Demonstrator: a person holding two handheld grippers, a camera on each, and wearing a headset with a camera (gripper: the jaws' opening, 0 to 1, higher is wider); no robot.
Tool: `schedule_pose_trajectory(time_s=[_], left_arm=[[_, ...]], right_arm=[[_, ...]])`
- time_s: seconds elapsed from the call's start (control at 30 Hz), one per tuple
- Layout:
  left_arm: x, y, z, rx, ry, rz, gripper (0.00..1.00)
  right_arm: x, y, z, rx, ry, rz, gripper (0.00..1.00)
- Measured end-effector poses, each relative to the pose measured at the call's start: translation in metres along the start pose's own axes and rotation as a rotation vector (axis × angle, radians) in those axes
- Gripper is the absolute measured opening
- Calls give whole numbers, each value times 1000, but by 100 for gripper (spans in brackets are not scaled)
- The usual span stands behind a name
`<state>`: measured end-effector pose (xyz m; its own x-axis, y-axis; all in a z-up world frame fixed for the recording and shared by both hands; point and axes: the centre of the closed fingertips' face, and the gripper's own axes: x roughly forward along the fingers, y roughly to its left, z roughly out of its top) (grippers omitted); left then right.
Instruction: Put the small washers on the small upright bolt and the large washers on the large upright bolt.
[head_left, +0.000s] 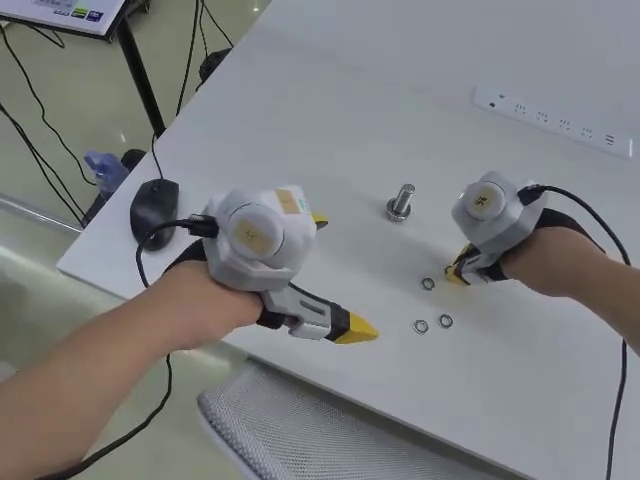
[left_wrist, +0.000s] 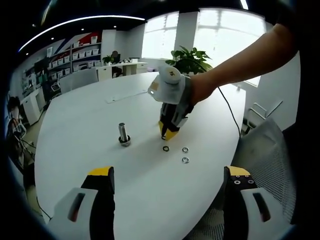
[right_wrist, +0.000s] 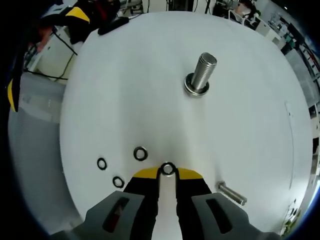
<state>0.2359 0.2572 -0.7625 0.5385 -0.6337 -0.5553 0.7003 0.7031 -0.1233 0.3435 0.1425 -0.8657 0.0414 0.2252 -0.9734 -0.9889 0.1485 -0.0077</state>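
Note:
The large bolt (head_left: 401, 202) stands upright mid-table, a washer around its base (right_wrist: 196, 89). Three loose washers (head_left: 428, 284) (head_left: 421, 326) (head_left: 445, 321) lie in front of it. My right gripper (head_left: 460, 270) points down at the table beside them, its yellow tips shut on a washer (right_wrist: 168, 169). A small bolt (right_wrist: 231, 193) sits just right of its jaws; whether it is upright is unclear. My left gripper (head_left: 350, 325) hovers near the front edge, open and empty, its jaws wide apart (left_wrist: 168, 175).
A white power strip (head_left: 550, 120) lies at the back right. A black mouse (head_left: 155, 208) and its cable sit at the table's left edge. A mesh chair (head_left: 300, 420) stands below the front edge.

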Motion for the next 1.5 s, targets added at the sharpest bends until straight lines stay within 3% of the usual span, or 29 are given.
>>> schedule_pose_trajectory(time_s=[0.33,0.73,1.13,1.5], left_arm=[[2,0,-1,-2,-4,3,91],[9,-1,2,16,2,-7,95],[10,3,-1,9,10,3,98],[14,2,-5,-4,24,2,98]], right_arm=[[-19,3,-11,38,-7,-3,12],[-50,-8,-31,98,-37,-33,12],[-68,-39,-48,125,-31,-74,12],[-77,-69,-36,133,-67,-98,12]])
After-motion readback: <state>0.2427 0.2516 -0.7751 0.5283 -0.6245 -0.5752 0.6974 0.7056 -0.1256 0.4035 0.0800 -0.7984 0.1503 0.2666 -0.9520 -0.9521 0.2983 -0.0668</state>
